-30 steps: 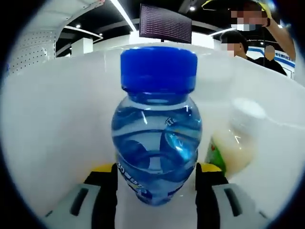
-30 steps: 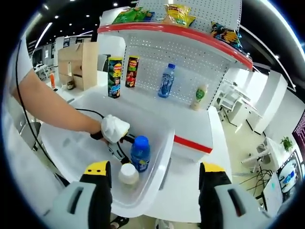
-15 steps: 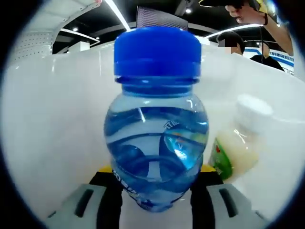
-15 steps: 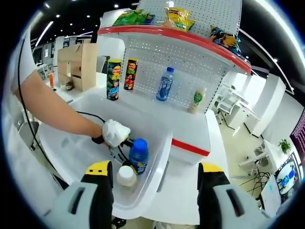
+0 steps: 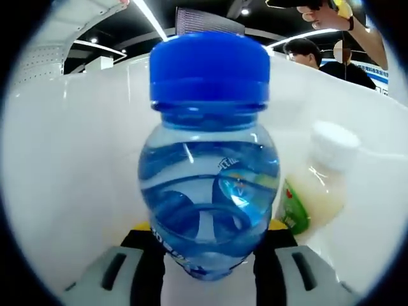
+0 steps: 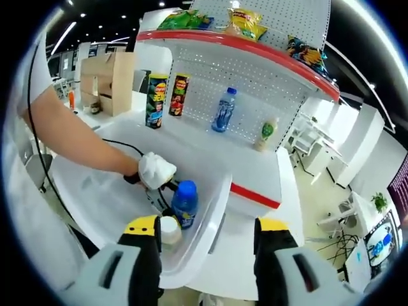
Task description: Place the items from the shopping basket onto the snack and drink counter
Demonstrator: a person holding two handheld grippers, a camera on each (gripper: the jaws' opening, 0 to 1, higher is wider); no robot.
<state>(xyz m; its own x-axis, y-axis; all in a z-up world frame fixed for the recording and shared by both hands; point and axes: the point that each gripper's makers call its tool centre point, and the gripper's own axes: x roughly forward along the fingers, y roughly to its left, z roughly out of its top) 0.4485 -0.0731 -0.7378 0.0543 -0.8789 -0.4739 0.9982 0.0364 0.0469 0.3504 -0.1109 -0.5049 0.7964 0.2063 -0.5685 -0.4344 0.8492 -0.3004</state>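
Observation:
A clear water bottle (image 5: pixel 207 191) with a blue cap stands inside the white basket (image 5: pixel 64 159). My left gripper (image 5: pixel 209 234) is shut on its lower body, one jaw on each side. Just right of it leans a pale drink bottle (image 5: pixel 315 185) with a white cap and green label. In the right gripper view the same water bottle (image 6: pixel 184 203) and pale bottle (image 6: pixel 169 229) sit in the basket (image 6: pixel 213 213), with a gloved hand (image 6: pixel 156 171) holding the left gripper (image 6: pixel 159 191) at the bottle. My right gripper (image 6: pixel 207 239) hangs open over the basket's near rim.
Beyond the basket, the white counter (image 6: pixel 242 166) with a red front edge carries two chip cans (image 6: pixel 155 101), a water bottle (image 6: pixel 223 109) and a green-labelled bottle (image 6: pixel 264 132). Snack bags (image 6: pixel 245 22) lie on the shelf above. People stand behind the basket (image 5: pixel 344 64).
The left view has closed in on the water bottle, which now looks larger between the jaws. The right view has shifted slightly, and its jaws stand a little closer together.

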